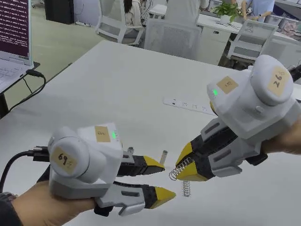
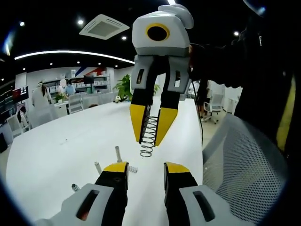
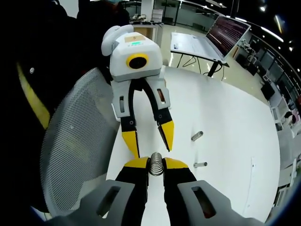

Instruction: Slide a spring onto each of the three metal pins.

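My right gripper (image 1: pixel 185 164) is shut on a coiled metal spring (image 1: pixel 180 169), which sticks out past its yellow tips. The same spring (image 3: pixel 156 165) is pinched between my right gripper (image 3: pixel 156 163) jaws in the right gripper view. My left gripper (image 1: pixel 159 179) is open and holds nothing, facing the right one tip to tip. An upright metal pin (image 1: pixel 163 157) stands on the white table between them, and another pin (image 1: pixel 130 151) stands further left. The left gripper view has three pins (image 2: pixel 118 153) in a row ahead of my left gripper (image 2: pixel 146 168). A second spring (image 1: pixel 186 188) is on the table.
A white power strip (image 1: pixel 188 104) lies on the table (image 1: pixel 113 84) beyond the grippers. A laptop (image 1: pixel 11 42) sits on a stand at the far left, with a black cable (image 1: pixel 14 162) trailing to my left gripper. Office chairs (image 1: pixel 171 33) stand at the far edge.
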The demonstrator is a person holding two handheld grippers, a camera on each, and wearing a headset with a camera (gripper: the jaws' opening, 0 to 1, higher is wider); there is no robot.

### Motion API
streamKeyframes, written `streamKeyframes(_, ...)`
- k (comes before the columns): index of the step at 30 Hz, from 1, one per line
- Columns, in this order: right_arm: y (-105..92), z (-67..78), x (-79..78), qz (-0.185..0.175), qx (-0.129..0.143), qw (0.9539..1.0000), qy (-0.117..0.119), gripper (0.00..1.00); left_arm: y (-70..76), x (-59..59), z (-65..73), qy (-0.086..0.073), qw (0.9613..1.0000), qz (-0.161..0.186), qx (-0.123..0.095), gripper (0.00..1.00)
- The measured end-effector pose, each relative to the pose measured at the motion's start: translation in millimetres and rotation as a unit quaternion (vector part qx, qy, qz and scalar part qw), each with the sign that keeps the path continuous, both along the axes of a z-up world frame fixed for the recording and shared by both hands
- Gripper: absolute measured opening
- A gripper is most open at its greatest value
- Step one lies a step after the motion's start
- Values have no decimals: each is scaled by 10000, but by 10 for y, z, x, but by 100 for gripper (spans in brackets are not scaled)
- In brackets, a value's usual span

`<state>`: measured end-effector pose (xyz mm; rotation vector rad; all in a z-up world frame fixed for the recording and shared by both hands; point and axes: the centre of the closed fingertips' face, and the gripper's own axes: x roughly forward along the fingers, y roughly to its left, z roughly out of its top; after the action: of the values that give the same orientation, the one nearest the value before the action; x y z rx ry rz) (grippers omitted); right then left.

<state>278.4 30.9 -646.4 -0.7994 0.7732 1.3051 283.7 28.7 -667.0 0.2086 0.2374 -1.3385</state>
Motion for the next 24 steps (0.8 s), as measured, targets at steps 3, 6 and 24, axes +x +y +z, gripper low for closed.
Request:
streamKeyframes(3, -6, 1, 33, -12, -24, 10000, -33, 9, 33, 10, -27, 66, 10000, 59, -3, 31)
streamKeyframes(6, 1, 12, 57, -21, -16, 10000, -36, 9, 88, 24, -41, 97, 9999, 134, -3, 33)
streamKeyframes(24, -56, 52, 216, -127, -81, 9998, -117, 9, 529, 82, -96, 240, 9966, 792, 35, 50)
